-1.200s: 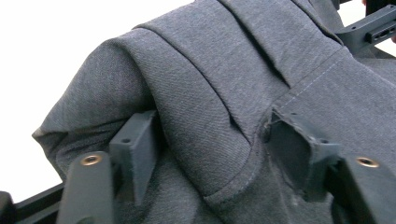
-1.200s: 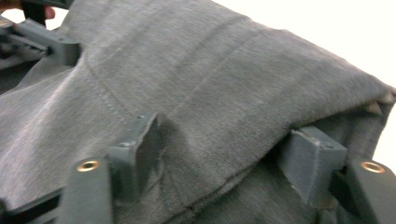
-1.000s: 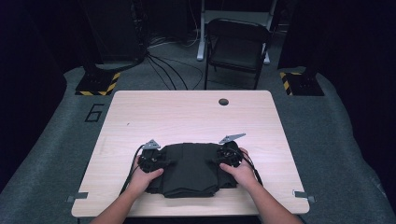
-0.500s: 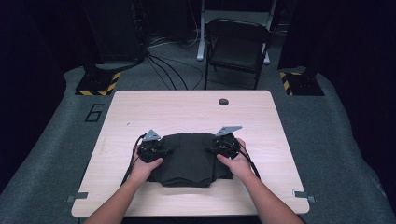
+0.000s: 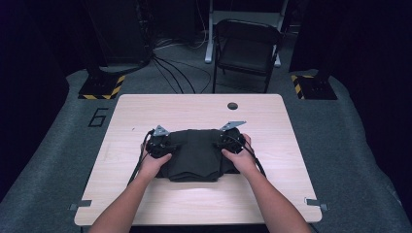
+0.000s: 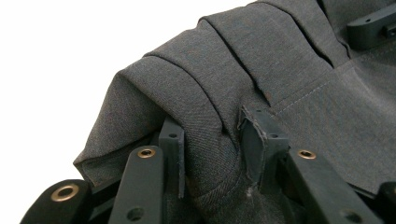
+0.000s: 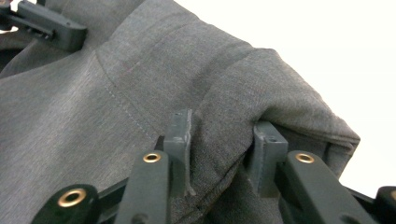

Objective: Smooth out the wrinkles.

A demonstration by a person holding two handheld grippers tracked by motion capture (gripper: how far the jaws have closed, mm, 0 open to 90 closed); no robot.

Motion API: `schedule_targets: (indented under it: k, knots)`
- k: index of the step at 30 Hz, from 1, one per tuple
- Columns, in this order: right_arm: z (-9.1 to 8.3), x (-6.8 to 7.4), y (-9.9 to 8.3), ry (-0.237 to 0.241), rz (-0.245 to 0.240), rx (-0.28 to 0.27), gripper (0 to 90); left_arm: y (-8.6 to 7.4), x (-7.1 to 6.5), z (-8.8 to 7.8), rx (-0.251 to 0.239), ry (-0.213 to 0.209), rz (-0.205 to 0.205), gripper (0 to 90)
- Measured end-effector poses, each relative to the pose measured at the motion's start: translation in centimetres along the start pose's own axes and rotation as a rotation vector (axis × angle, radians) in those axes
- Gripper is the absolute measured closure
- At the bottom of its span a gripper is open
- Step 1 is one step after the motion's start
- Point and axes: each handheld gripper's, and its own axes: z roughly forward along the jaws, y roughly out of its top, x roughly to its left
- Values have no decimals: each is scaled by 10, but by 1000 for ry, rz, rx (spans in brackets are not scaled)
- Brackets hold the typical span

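Note:
A folded dark grey garment (image 5: 197, 156) lies at the middle of the light wooden table (image 5: 194, 109). My left gripper (image 5: 158, 144) holds its left edge and my right gripper (image 5: 227, 141) its right edge, a hand on each. In the left gripper view the jaws (image 6: 215, 140) pinch a thick bunch of the cloth (image 6: 210, 79); they have just been opening a little, with the cloth still between the pads. In the right gripper view the jaws (image 7: 224, 140) clamp a fold of the cloth (image 7: 140, 70) likewise, also just opening slightly. The edges hang lifted off the pale tabletop.
A small round hole (image 5: 232, 106) sits near the table's far edge. Beyond the table stand a black folding chair (image 5: 248, 48), floor cables, and two stand bases with yellow-black stripes (image 5: 102, 88) (image 5: 311, 85). A "6" (image 5: 98, 116) marks the grey floor.
Both hands have moved away from the person, toward the table's far side, and risen slightly, carrying the garment's side edges along. The garment now lies farther up the table.

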Motion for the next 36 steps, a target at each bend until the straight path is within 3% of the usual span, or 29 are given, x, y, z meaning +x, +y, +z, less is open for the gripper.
schedule_targets:
  k: [5,10,13,15,19,21,22,26,29,34,36]
  knots:
    - [3,-3,-2,-16,9,9,511,-1,2,-4,-5,32,-13,503]
    - [-8,-7,-2,-37,37,5,418,0,4,-15,2,58,-21,436]
    - [-19,-5,-3,-73,28,0,405,-2,3,-26,-11,55,3,417]
    - [-27,0,-3,-91,-3,-11,403,-4,1,-33,-23,50,-3,409]
    - [-41,15,-7,-7,-28,-55,406,-12,-5,-46,-19,9,17,400]
    - [-44,23,-12,61,-49,-54,412,-16,-9,-50,-5,2,32,397]
    - [-44,26,-15,72,-61,-50,416,-19,-10,-53,-2,1,41,397]
    - [-47,35,-33,66,-91,-17,436,-29,-10,-63,19,2,57,394]
    - [-52,33,-47,75,-63,-17,481,-34,-7,-69,23,9,59,394]
    - [-62,26,-60,74,-6,-7,537,-42,-1,-79,7,14,13,394]
    - [-67,24,-63,79,-7,-8,530,-45,1,-84,-3,14,3,394]
